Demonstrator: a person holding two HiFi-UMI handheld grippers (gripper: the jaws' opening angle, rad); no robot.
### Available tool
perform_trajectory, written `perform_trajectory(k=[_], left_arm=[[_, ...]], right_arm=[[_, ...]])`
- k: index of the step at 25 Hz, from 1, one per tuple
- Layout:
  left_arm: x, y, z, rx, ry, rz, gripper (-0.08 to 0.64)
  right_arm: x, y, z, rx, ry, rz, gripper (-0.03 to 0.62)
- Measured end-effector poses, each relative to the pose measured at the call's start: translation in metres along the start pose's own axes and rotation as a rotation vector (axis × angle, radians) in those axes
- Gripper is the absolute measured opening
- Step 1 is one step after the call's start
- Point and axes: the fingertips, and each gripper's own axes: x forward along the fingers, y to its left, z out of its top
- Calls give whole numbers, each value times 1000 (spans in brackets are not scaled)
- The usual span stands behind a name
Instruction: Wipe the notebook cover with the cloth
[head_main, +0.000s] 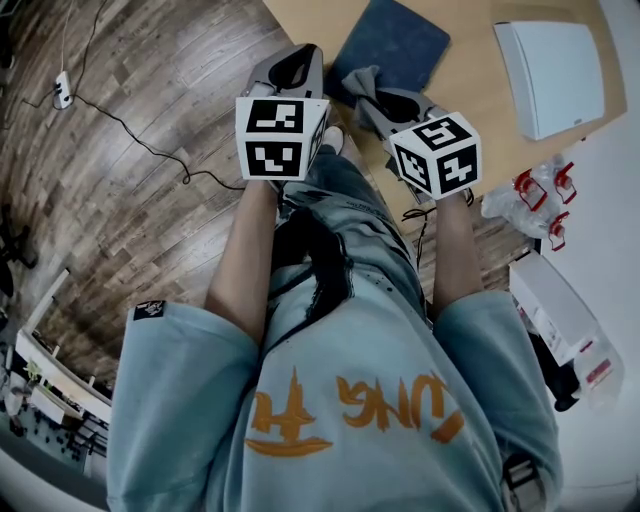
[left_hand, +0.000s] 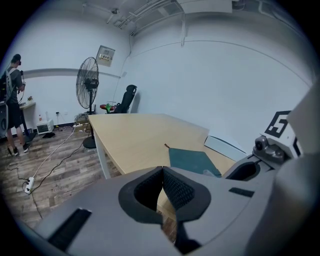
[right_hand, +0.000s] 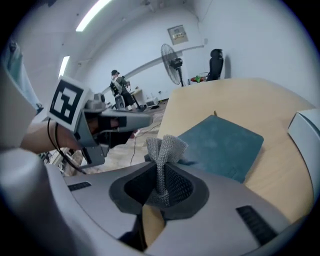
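wooden table (head_main: 480, 100), notebook (head_main: 395, 40) just ahead of right claw (right_hand: 160, 170) pinching cloth (right_hand: 166, 146); left claw (left_hand: 162, 172) pressed together

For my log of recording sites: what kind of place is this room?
Probably an office or lab workroom: a long pale wooden desk, a black office chair at its far end, and a black standing fan on the wood-plank floor.

Left gripper (left_hand: 162, 172) jaws were pressed together. At 1 o'clock, a teal notebook (left_hand: 192, 161) lay on a table (left_hand: 135, 135); fan (left_hand: 87, 85) at 10 o'clock.
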Motion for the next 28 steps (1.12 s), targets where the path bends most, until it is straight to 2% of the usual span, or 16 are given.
perform_trajectory(k=[2,6,14,21,28], left_arm=[[3,5,3,4,3,0,17],[11,16,12,9,14,-22,17],[38,40,27,11,43,-53,17],[56,43,31,35,79,-116,17],[61,62,37,36,89,-114,17]], right_arm=[[-1,-15,14,44,-49,-27,46],[-1,-47,37,57,-88,-111,46],[15,-95,83,71,-131,-225,48],[32,-123,107,55,-122,-282,49],[49,-139,121,71,-109,-311,48]])
